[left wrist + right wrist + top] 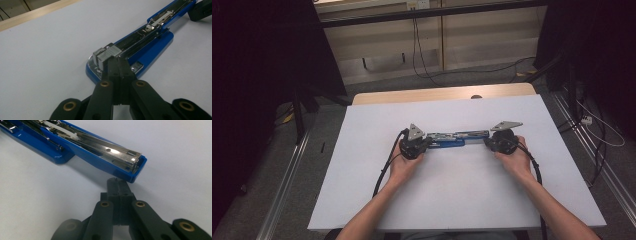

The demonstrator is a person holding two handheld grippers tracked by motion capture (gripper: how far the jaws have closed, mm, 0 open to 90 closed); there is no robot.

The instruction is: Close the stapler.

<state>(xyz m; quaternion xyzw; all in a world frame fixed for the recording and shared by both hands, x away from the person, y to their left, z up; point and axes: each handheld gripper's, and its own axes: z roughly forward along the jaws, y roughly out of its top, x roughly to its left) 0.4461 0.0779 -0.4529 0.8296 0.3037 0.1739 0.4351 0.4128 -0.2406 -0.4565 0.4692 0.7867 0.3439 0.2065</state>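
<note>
Nearest the high camera, two bare forearms enter from the bottom of the frame, each hand holding a black gripper with a trailing cable. The left gripper [426, 145] sits left of centre, its fingers pressed together with nothing between them; in the left gripper view their tips touch the metal staple block at the near end of the stapler. The right gripper [488, 142] sits right of centre, fingers likewise together, tips just beside the blue end of the stapler's opened arm. The blue and silver stapler [451, 138], folded open flat, lies mid-frame between both grippers on the white table [362, 200]. Black cables [417, 45] hang against the wall at the upper centre.
</note>
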